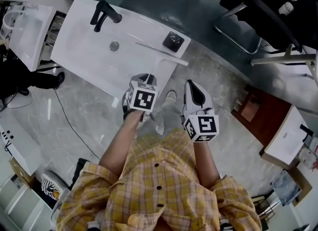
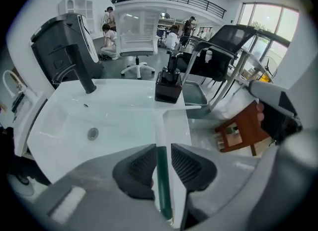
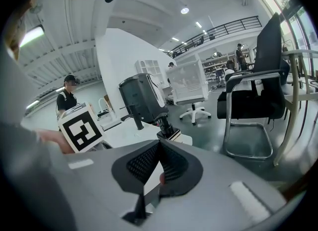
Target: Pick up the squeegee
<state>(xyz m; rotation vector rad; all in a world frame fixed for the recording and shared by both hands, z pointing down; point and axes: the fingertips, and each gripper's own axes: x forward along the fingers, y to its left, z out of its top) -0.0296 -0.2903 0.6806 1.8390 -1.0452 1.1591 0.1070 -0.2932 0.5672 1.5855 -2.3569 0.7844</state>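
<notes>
Squeegee [image 2: 160,125] not yet lifted: I find left gripper [image 2: 162,151] spread astride its handle, right gripper [image 3: 159,148] pressed together.

White sink [image 1: 84,51], black faucet [image 1: 104,15] at its back rim, drain [image 1: 114,46] mid-basin, black soap dispenser [image 1: 173,41] on the corner (right of faucet). Black chair [image 1: 258,21] and brown wooden stool [image 1: 258,113] on the floor.

Head view: squeegee [image 1: 161,52] handle's near end hidden under left gripper [image 1: 147,79]. Left gripper view: the same end vanishes behind the gripper's body.
</notes>
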